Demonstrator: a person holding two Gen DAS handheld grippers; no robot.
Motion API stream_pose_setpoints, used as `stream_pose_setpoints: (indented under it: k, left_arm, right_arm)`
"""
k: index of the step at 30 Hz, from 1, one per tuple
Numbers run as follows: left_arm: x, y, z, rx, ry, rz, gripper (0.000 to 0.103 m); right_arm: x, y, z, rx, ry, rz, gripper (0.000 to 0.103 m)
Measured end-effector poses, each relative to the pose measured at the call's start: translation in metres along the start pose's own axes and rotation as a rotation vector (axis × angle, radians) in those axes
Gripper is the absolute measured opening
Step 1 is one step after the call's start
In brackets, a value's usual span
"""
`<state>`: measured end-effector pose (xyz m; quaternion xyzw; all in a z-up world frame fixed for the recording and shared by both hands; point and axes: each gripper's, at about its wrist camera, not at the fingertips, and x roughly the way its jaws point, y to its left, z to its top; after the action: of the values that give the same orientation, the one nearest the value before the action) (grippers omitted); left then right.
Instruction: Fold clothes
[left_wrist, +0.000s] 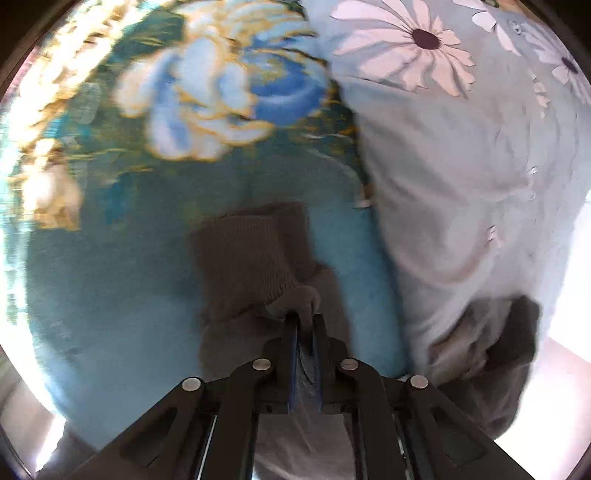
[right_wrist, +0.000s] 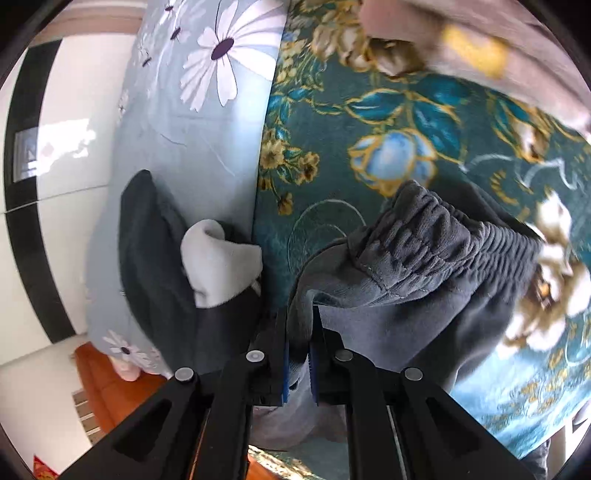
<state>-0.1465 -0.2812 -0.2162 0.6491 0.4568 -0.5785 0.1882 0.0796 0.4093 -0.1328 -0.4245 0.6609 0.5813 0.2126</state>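
- Landmark: teal floral blanket (right_wrist: 369, 147) spread as the work surface; all positions are given relative to it.
- Left gripper (left_wrist: 304, 319): jaws closed on grey fabric beside a ribbed cuff (left_wrist: 247, 258). The cuff hangs in front of the blanket's plain teal area; the view is motion-blurred.
- Right gripper (right_wrist: 299, 325): jaws clamped on the grey sweatpants (right_wrist: 424, 266) just below the elastic waistband (right_wrist: 436, 225), which bunches above the blanket's blue rose print.
- Daisy-print pillow (right_wrist: 192, 122) lies along the blanket's edge, touching it.
- Dark garment with pale lining (right_wrist: 218, 258) rests on the pillow, right at the blanket's border.
- Orange-brown floor (right_wrist: 110, 384) shows beyond the pillow, off the blanket.
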Motion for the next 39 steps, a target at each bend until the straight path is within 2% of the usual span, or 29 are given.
stream_pose_setpoints:
  k: [3, 5, 7, 10, 11, 12, 13, 16, 17, 19, 22, 26, 30, 33, 34, 35, 37, 39]
  left_arm:
    - [0.010, -0.008, 0.006, 0.055, 0.005, -0.060, 0.016]
    - [0.006, -0.007, 0.006, 0.084, 0.001, -0.115, 0.024]
    - [-0.002, -0.002, 0.005, 0.105, -0.005, -0.183, 0.031]
    - [-0.016, 0.008, 0.003, 0.135, -0.026, -0.275, 0.042]
    - [-0.027, 0.016, 0.003, 0.143, -0.070, -0.272, 0.051]
    - [-0.035, 0.025, 0.002, 0.147, -0.105, -0.265, 0.053]
    - [-0.035, 0.035, 0.002, 0.142, -0.112, -0.248, 0.053]
    - [-0.035, 0.063, 0.000, 0.125, -0.133, -0.199, 0.061]
    - [-0.034, 0.072, -0.001, 0.120, -0.140, -0.182, 0.061]
    - [-0.031, 0.090, -0.003, 0.106, -0.147, -0.157, 0.061]
    - [-0.004, 0.096, -0.013, 0.105, -0.118, -0.177, 0.061]
    - [0.022, 0.085, -0.023, 0.203, -0.143, -0.141, 0.061]
    - [0.028, 0.077, -0.027, 0.235, -0.169, -0.139, 0.057]
    - [0.028, 0.070, -0.030, 0.270, -0.180, -0.126, 0.043]
    - [0.026, 0.068, -0.032, 0.277, -0.183, -0.127, 0.032]
    - [0.023, 0.066, -0.034, 0.279, -0.191, -0.124, 0.016]
    - [0.011, 0.067, -0.039, 0.256, -0.211, -0.138, 0.011]
    - [-0.008, 0.071, -0.045, 0.219, -0.228, -0.196, 0.010]
  right_arm:
    - [0.016, 0.001, 0.010, 0.006, 0.003, -0.026, 0.012]
    - [0.024, 0.000, 0.014, 0.008, 0.007, -0.032, 0.014]
    - [0.031, -0.001, 0.016, 0.004, 0.016, -0.023, 0.020]
    - [0.036, 0.000, 0.016, -0.033, 0.028, 0.002, 0.037]
    - [0.036, 0.003, 0.016, -0.059, 0.031, 0.012, 0.054]
    - [0.034, 0.005, 0.016, -0.081, 0.033, 0.019, 0.069]
    - [0.030, 0.010, 0.014, -0.121, 0.026, 0.026, 0.073]
    - [0.011, 0.025, 0.000, -0.263, -0.011, 0.045, 0.076]
    - [0.005, 0.024, -0.004, -0.294, -0.026, 0.034, 0.082]
    - [-0.003, 0.019, -0.017, -0.320, -0.035, -0.007, 0.084]
    - [-0.007, 0.002, -0.029, -0.274, -0.018, -0.032, 0.084]
    - [-0.018, -0.031, -0.041, -0.180, -0.019, -0.071, 0.084]
    - [-0.035, -0.049, -0.049, -0.134, -0.039, -0.109, 0.084]
    - [-0.040, -0.054, -0.053, -0.120, -0.045, -0.130, 0.084]
    - [-0.040, -0.055, -0.054, -0.113, -0.046, -0.134, 0.084]
    - [-0.040, -0.057, -0.056, -0.105, -0.047, -0.137, 0.084]
    - [-0.039, -0.057, -0.059, -0.094, -0.046, -0.131, 0.084]
    - [-0.037, -0.055, -0.062, -0.098, -0.046, -0.124, 0.084]
